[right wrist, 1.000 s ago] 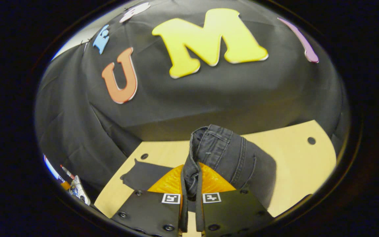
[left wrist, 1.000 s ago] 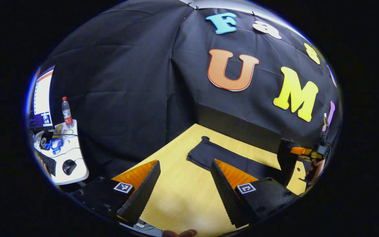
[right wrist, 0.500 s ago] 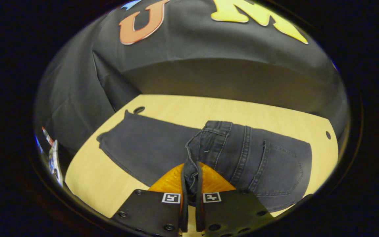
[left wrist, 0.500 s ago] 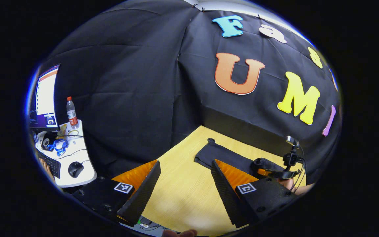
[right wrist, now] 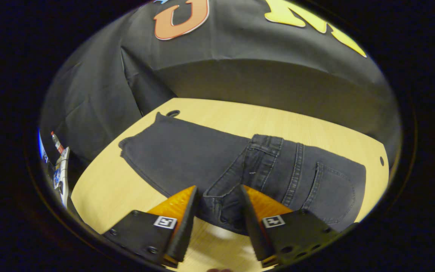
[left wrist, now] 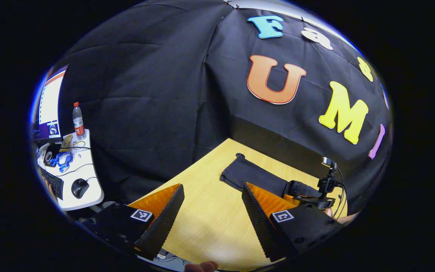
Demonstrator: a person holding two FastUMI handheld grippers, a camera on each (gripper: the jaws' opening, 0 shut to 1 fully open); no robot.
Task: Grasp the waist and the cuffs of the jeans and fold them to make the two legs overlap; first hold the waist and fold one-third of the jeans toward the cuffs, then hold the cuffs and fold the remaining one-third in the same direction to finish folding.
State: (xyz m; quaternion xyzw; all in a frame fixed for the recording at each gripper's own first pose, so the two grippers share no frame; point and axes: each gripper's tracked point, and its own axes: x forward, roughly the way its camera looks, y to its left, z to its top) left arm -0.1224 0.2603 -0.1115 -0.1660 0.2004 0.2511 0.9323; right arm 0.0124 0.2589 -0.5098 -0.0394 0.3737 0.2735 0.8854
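waist (right wrist: 257, 166) laid over the legs; right gripper (right wrist: 215, 217) and left gripper (left wrist: 212, 213) both spread, empty. next, pinch the cuffs (right wrist: 127, 145) squarely.

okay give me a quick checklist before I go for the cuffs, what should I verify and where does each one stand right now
1. Waist laid over the legs: ok, it lies folded toward the cuffs.
2. Right gripper let go of the jeans: ok, jaws apart, waistband between them unpinched.
3. Left gripper ready: ok, open over bare table.
4. Cuffs flat and reachable: ok, uncovered at the far end.
5. Legs lined up exactly: cannot tell.
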